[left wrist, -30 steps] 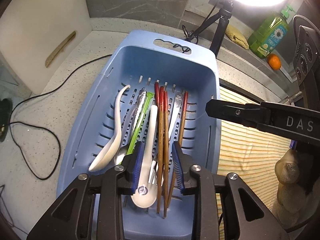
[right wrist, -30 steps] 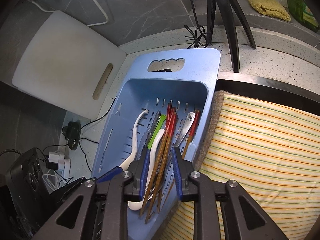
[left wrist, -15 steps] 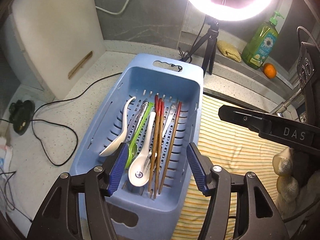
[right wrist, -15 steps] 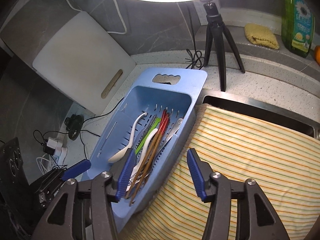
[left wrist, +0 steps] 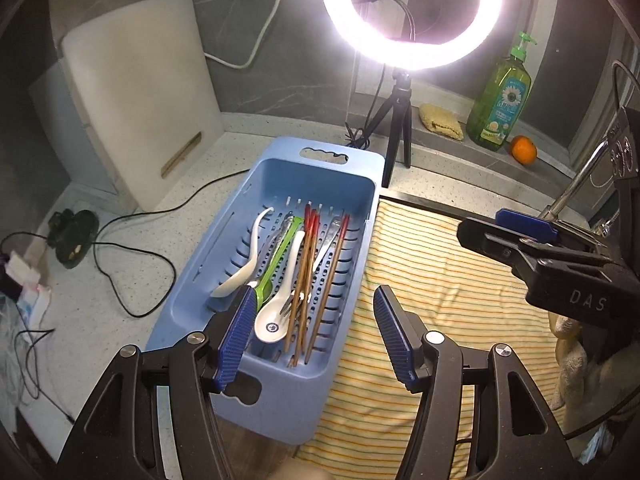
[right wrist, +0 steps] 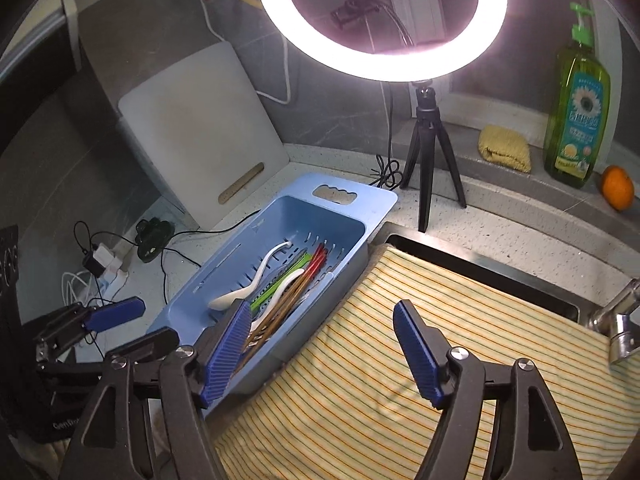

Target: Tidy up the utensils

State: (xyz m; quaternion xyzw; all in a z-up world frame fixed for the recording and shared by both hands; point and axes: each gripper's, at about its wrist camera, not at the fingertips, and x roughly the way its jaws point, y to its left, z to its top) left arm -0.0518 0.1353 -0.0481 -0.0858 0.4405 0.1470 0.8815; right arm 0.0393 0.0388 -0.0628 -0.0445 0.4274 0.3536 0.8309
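A blue slotted basket (left wrist: 280, 168) stands on the counter and holds the utensils. In it lie two white spoons (left wrist: 240, 276), a green-handled spoon (left wrist: 280, 252), red-tipped wooden chopsticks (left wrist: 306, 264) and some metal cutlery (left wrist: 330, 236). My left gripper (left wrist: 314, 296) hovers open above the basket's near end, nothing between its blue pads. My right gripper (right wrist: 322, 308) hangs over the basket's (right wrist: 360, 200) right edge and the striped cloth (right wrist: 440, 340). Its jaws are opening and nothing is between them. Each gripper shows in the other's view: right (left wrist: 520, 236), left (right wrist: 132, 328).
A ring light on a black tripod (left wrist: 400, 120) stands behind the basket. A white cutting board (left wrist: 140, 112) leans on the wall at the left. Cables (left wrist: 132, 240) and a plug lie left of the basket. Soap bottle (right wrist: 580, 112), sponge (right wrist: 504, 148), orange (right wrist: 618, 188) and faucet (right wrist: 616, 320) sit at the right.
Both grippers have drawn back and up from the basket, and their jaws have spread wide. The utensils stayed lying in the basket.
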